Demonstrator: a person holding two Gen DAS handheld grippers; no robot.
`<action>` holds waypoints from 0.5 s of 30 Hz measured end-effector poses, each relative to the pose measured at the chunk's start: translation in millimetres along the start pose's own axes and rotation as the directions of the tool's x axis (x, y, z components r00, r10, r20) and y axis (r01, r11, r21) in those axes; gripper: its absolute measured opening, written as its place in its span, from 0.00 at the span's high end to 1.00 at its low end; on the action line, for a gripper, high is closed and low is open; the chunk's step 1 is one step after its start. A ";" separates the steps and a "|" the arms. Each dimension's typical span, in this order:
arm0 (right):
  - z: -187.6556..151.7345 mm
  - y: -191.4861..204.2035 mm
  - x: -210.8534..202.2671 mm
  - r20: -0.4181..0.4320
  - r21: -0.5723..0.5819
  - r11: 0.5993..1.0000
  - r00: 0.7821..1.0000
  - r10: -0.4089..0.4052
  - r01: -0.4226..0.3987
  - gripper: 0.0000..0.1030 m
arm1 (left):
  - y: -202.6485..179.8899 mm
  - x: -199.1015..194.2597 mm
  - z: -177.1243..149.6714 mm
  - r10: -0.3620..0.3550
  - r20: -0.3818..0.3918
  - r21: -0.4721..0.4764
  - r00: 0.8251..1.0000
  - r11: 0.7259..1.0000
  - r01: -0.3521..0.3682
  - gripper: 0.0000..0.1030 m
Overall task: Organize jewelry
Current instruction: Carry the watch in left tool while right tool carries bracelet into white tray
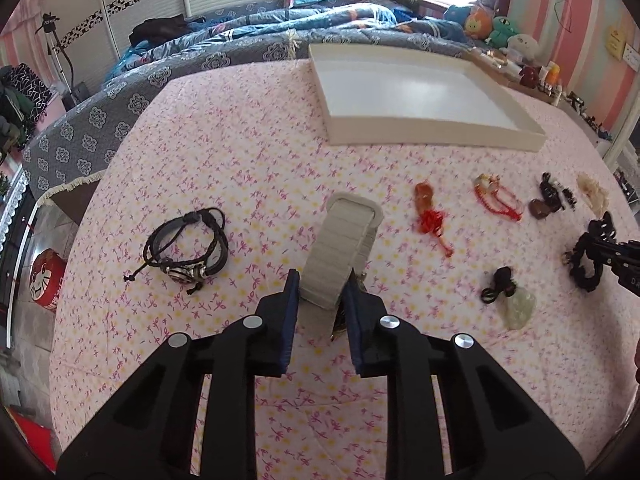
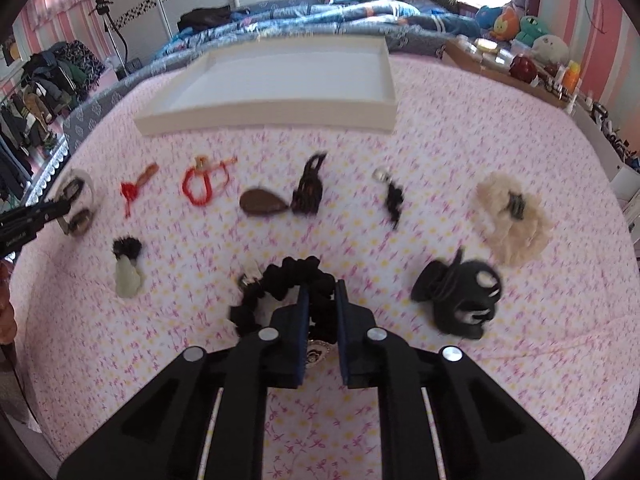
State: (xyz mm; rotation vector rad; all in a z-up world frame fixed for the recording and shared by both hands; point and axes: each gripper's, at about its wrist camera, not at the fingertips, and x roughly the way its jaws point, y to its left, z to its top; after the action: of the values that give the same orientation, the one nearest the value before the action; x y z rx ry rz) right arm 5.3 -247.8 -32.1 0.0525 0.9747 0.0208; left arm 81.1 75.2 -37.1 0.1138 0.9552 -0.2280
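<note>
Your left gripper (image 1: 322, 294) clamps the grey ribbed bracelet cushion (image 1: 340, 252); your right gripper (image 2: 322, 312) pinches the black ruffled scrunchie (image 2: 280, 292) on the floral pink tabletop (image 1: 248, 168).

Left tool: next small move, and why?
Probably carry it forward to the white tray and release. The left tool is already clamped on the grey bracelet stand, raised off the pink cloth, and the tray looks empty.
</note>
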 end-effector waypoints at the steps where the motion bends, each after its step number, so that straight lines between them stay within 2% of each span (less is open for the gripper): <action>1: 3.6 -2.9 -3.3 0.012 0.001 1.000 1.000 0.002 -0.002 0.88 | -2.3 -4.7 1.5 -0.011 0.007 -0.001 1.000 1.000 0.011 0.80; 7: 37.2 -16.9 -25.0 0.098 -0.009 1.000 0.995 0.001 0.000 0.88 | -15.6 -24.9 15.2 -0.044 0.032 0.018 0.999 0.999 0.044 0.81; 10: 65.4 -23.1 -33.6 0.139 -0.014 1.000 0.990 0.015 -0.013 0.88 | -25.2 -37.6 32.6 -0.066 0.060 0.037 0.996 0.997 0.064 0.81; 15: 119.1 -20.6 -30.3 0.173 -0.044 0.999 0.985 0.020 -0.012 0.88 | -36.2 -43.6 72.6 -0.063 0.102 0.061 0.993 0.997 0.057 0.81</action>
State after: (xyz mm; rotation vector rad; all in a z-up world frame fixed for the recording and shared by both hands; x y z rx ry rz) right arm 86.8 -273.8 58.6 0.0224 0.7991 0.0511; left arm 105.8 32.0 40.4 0.1254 0.8494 -0.3145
